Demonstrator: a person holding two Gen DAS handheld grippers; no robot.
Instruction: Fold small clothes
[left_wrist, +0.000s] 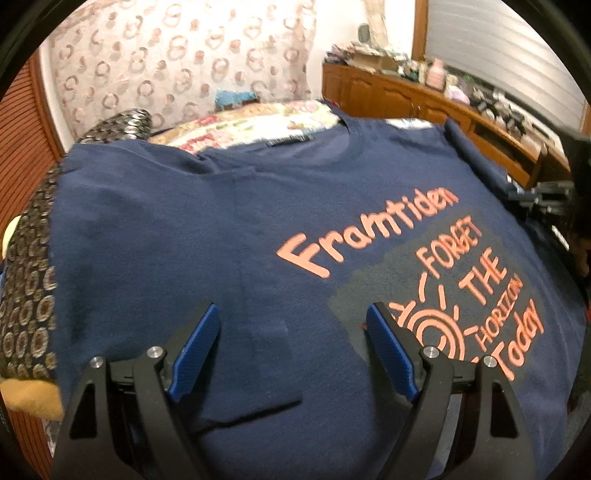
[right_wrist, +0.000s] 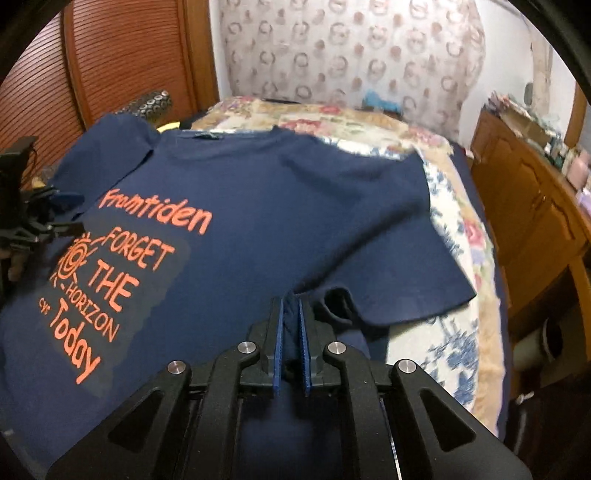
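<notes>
T-shirt (right_wrist: 277, 206) sleeve pinched in right tool (right_wrist: 290, 306); left tool (left_wrist: 293, 325) gapes.

My left black two-finger gripper with blue pads (left_wrist: 293, 332) tilts downward, jaws wide apart, gripping nothing. My right black blue-padded gripper (right_wrist: 290, 314) tilts downward, jaws pinched on navy fabric.

Floral quilt (right_wrist: 454, 332), wooden dresser (right_wrist: 532, 206)
</notes>
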